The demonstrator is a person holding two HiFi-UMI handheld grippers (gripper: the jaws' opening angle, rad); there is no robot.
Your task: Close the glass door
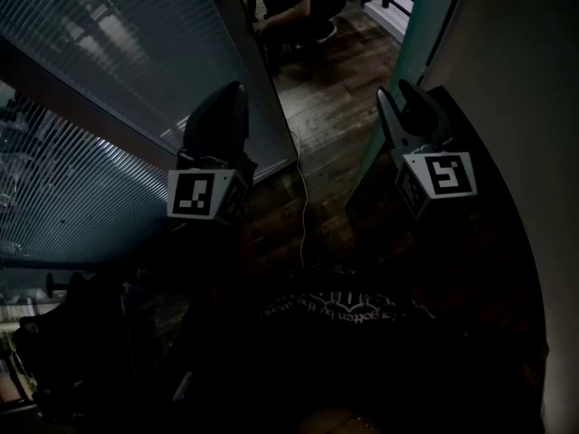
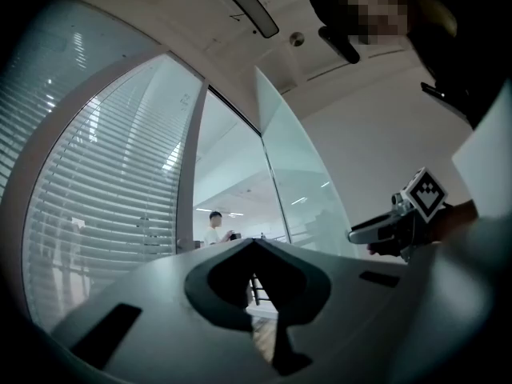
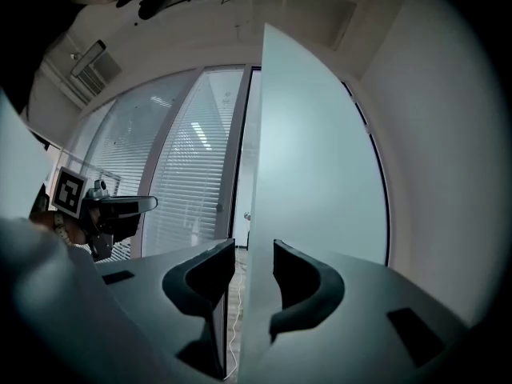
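my right gripper (image 3: 254, 244) straddles the edge of the tall frosted glass door (image 3: 320, 158), which stands ajar. its jaws are wide, with a slim gap at one pad. my left gripper (image 2: 254, 241) is pinched closed, empty.

The head view is heavily underexposed; its lower half is lost in shadow, and only the blinds (image 1: 90, 80) at upper left are dimly lit. Both gripper views are brighter, evenly lit by pale light, with fisheye bending and darkened corners.
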